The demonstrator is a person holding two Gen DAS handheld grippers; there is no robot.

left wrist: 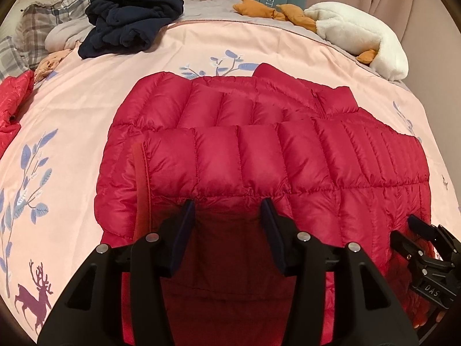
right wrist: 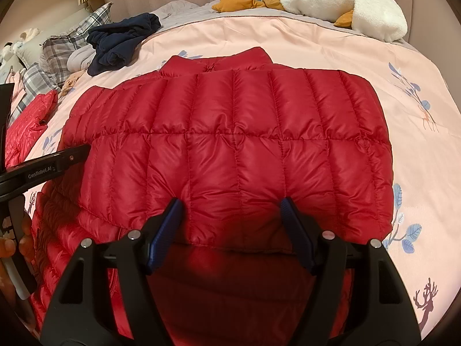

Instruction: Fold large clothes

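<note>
red puffer jacket (right wrist: 230, 144) spread on the pink duvet (left wrist: 72, 121), near hem already doubled toward the collar at 12 o'clock. left gripper (left wrist: 229, 210) and right gripper (right wrist: 232, 210) both spread wide at 6 o'clock, straddling the folded edge, pinching nothing. better to press the puffy fold flat evenly, then square edges before the next fold.

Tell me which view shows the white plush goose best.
The right wrist view: the white plush goose lies across the far bed edge, body and orange feet unobstructed. The left wrist view shows it smaller, near the corner.
</note>
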